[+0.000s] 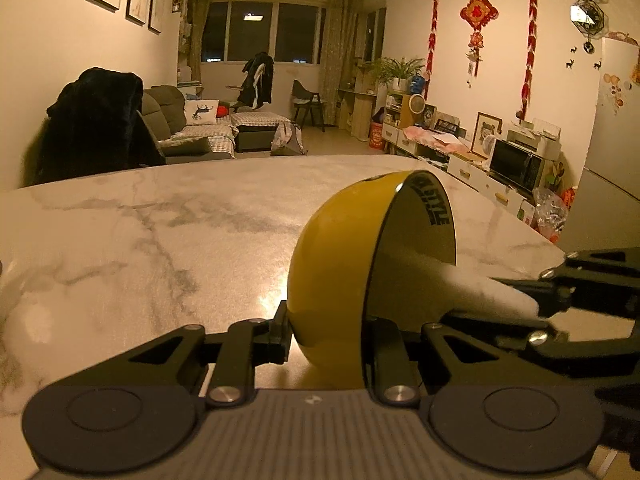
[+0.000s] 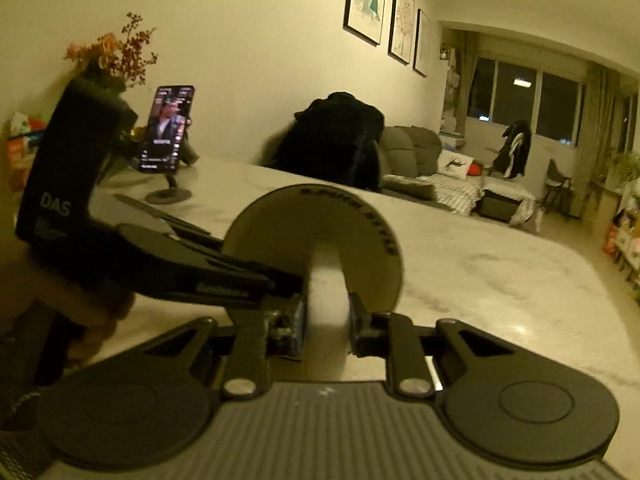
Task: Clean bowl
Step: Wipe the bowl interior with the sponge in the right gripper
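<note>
Left wrist view: my left tongs [image 1: 328,336] are clamped on the wall of the yellow bowl [image 1: 332,248], one finger outside against the yellow shell, the other inside past the rim. The bowl is tipped on its side above the marble table [image 1: 160,232], its opening turned toward the right of the picture; the pale inside carries dark lettering near the rim. A white sponge [image 1: 480,284] reaches into the opening from the right, gripped by my right tongs [image 1: 536,300], whose black linkage enters from the right edge. Whether the sponge touches the inner wall I cannot tell from here. Beyond the table stand a chair draped with a dark coat [image 1: 96,120], a sofa [image 1: 192,128] and a microwave [image 1: 516,166]. Right wrist view: my right tongs [image 2: 326,320] are narrow and closed on the white sponge [image 2: 326,292], which stands upright between the pads and points straight into the round pale inside of the bowl [image 2: 280,232]. The left tongs [image 2: 256,284] come in from the left of the picture and meet the bowl at its lower left rim; the picture is slightly blurred there. A phone on a stand [image 2: 166,132] sits on the table [image 2: 480,272] at the far left, its screen lit, with dried flowers [image 2: 116,48] behind it.
</note>
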A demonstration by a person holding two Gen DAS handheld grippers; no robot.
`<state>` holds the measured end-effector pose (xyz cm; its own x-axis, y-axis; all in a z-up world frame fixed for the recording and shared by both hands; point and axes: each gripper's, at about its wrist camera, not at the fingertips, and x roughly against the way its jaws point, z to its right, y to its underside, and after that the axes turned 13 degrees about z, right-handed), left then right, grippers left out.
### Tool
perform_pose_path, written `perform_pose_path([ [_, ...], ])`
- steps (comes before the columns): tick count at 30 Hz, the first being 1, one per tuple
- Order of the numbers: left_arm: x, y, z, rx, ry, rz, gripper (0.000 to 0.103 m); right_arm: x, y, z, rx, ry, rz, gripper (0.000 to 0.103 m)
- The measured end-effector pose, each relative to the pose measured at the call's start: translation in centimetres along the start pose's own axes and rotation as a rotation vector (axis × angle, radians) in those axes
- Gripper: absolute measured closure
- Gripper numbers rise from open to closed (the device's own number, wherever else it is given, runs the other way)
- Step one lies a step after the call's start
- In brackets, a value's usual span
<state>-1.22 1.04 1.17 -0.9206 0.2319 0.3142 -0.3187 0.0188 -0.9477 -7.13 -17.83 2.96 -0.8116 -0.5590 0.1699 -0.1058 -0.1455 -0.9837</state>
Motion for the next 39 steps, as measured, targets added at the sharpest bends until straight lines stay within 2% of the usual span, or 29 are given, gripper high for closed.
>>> perform_pose_path([
  [8,-0.1,0.1,0.2,-0.020,0.010,0.000,0.081,-1.8,0.4,0.8,-0.132,0.005,-0.018,0.084],
  [11,-0.1,0.1,0.2,-0.008,0.002,0.000,0.081,-1.8,0.5,0.7,-0.155,0.029,0.000,0.084],
  [15,0.0,0.0,0.2,-0.006,-0.007,0.011,0.082,-1.6,-0.4,0.1,-0.084,0.097,0.029,0.085],
  [17,0.2,-0.2,0.6,-0.047,-0.038,0.029,0.082,-1.9,-0.8,-0.2,-0.043,0.122,0.018,0.085],
  [22,0.6,-0.1,0.8,-0.109,-0.085,0.033,0.082,-2.9,-0.4,-0.7,-0.030,0.122,-0.015,0.085],
  [24,0.8,0.0,0.7,-0.170,-0.130,0.046,0.082,-3.3,-0.3,-1.0,-0.039,0.102,-0.021,0.085],
  [31,1.0,0.0,-0.4,-0.141,-0.120,0.052,0.082,-4.5,-0.3,-2.4,-0.050,0.056,-0.038,0.085],
  [39,0.6,0.5,-1.1,-0.102,-0.113,0.044,0.080,-4.5,-1.0,-2.8,0.053,0.126,-0.024,0.084],
])
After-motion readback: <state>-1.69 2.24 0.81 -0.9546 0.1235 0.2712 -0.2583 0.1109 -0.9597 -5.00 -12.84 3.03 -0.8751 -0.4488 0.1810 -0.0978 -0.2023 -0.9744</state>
